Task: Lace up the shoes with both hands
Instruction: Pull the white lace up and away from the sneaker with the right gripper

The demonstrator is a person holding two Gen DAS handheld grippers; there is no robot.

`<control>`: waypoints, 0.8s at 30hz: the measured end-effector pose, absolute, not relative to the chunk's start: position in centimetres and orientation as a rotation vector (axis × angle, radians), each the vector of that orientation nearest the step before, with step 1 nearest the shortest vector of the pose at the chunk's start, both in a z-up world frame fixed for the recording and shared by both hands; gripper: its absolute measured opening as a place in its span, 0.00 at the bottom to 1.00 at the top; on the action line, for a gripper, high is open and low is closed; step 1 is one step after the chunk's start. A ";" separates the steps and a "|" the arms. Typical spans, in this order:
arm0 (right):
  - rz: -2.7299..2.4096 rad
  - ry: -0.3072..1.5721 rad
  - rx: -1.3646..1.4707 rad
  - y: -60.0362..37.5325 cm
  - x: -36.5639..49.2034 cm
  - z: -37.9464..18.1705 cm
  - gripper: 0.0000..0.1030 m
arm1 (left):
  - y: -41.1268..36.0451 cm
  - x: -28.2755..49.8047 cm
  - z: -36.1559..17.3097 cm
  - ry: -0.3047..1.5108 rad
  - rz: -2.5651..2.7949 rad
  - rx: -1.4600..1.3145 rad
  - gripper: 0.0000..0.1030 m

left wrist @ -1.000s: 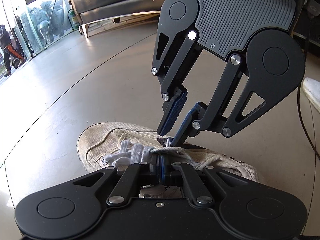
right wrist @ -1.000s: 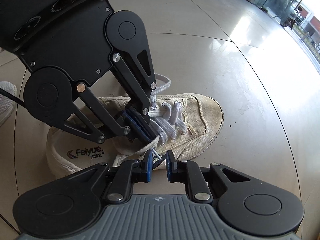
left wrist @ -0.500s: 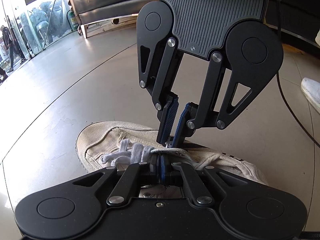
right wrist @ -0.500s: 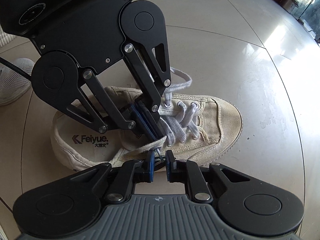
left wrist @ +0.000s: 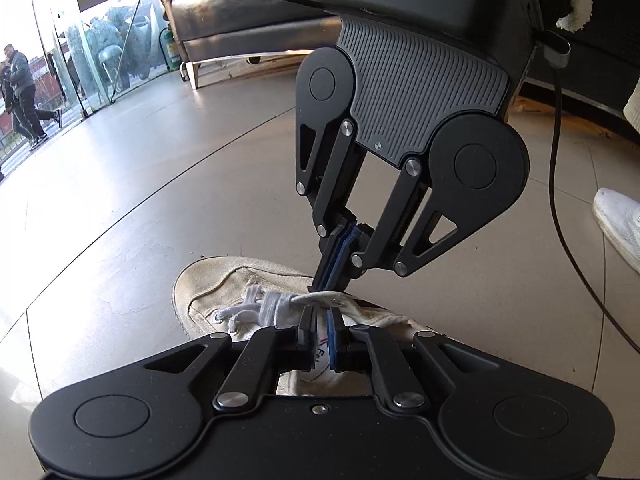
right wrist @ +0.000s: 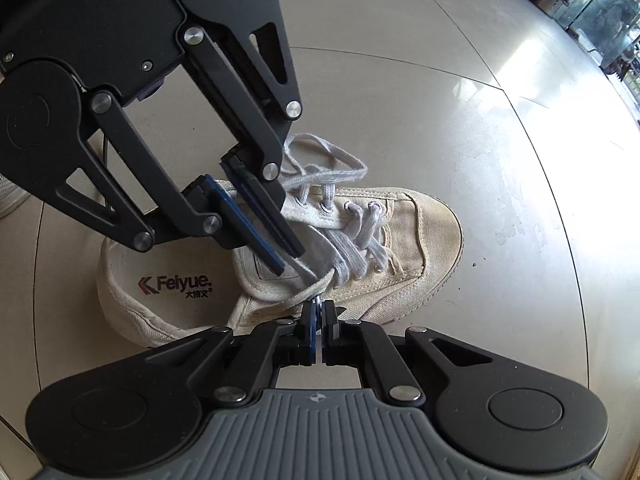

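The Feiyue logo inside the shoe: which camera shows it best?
The right wrist view. There the logo lies in the open on the insole of the shoe, fully readable beside the left gripper. In the left wrist view only a sliver of print peeks between that gripper's fingers.

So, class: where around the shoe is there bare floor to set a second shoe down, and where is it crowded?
Bare floor lies beyond the toe of the shoe and along its far side. Over the eyelets it is crowded: left tongs, right tongs and lace meet there.
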State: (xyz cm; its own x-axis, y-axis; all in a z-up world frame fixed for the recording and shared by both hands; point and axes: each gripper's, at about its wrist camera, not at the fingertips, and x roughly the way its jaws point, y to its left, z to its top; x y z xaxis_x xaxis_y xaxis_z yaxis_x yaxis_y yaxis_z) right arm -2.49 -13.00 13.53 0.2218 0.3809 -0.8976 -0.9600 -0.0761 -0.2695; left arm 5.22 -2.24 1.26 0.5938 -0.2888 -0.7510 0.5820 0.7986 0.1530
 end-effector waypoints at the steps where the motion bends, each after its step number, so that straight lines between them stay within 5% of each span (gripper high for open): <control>1: 1.249 0.680 -1.133 -13.0 -2.5 13.6 0.02 | -2.5 5.2 0.8 0.796 -0.516 0.419 0.05; 24: 0.697 0.853 -1.395 -23.9 5.7 10.8 0.02 | -2.9 4.9 -0.2 0.836 -0.477 0.429 0.03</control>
State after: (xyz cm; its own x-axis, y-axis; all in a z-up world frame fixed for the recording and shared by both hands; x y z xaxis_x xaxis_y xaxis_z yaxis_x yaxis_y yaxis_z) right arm 5.68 -23.95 10.84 0.5369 -0.0698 -0.8408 -0.8379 0.0723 -0.5411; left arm 4.90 -2.85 -0.18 0.5783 -0.2304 -0.7826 0.5566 0.8127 0.1721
